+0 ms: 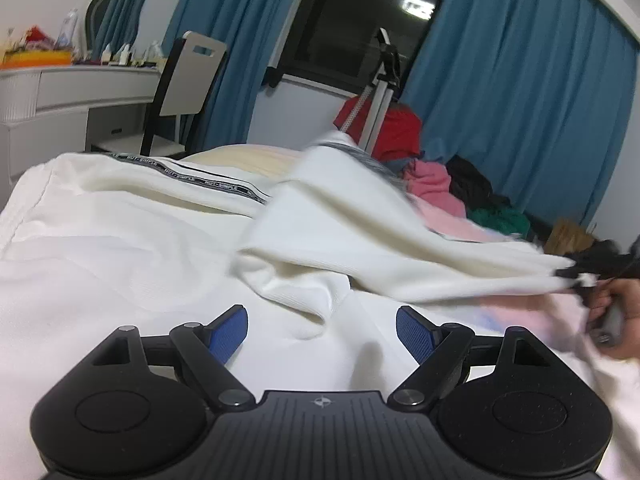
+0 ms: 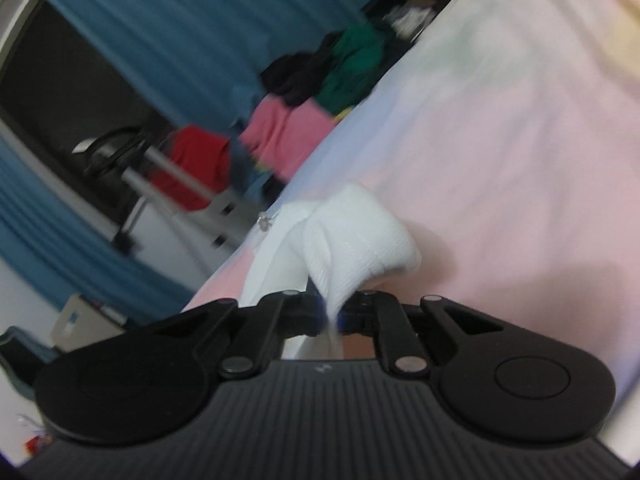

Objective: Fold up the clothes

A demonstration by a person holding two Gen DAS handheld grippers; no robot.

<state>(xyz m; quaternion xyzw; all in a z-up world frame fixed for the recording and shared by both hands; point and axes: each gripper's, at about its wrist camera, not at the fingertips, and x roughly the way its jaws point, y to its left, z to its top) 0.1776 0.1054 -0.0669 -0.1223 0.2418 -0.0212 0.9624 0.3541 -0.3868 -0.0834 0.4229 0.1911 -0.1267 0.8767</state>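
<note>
A white garment (image 1: 168, 216) is lying spread across the bed (image 1: 500, 236), covering most of the near part of the pale pink sheet; a black band with white lettering is running along one of its seams toward the far edge of the bed. One part of it, ending in a ribbed cuff (image 2: 360, 236), is being stretched out toward the right edge of the bed.

The left gripper (image 1: 322, 332) is hovering low over the cloth at the near edge, its jaws spread wide with the blue pads (image 1: 228, 334) apart and nothing between them.

The right gripper (image 2: 334, 312) is sitting near the right edge of the bed, its jaws clenched on the cuff of the white garment, which is bunching up just ahead of the fingers. In the left wrist view the right gripper (image 1: 580, 272) is blurred at the frame's edge, with a hand (image 1: 624, 312) around its handle and the cloth pulled taut to it.

Along the far edge of the bed a pile of clothes (image 2: 312, 112) is lying in red, pink, black and green. A tripod (image 1: 380, 84) is standing beside the pile, in front of blue curtains (image 1: 512, 92) and a dark window. A chair (image 1: 188, 84) is tucked at a white dresser (image 1: 72, 92) off the far left corner.
</note>
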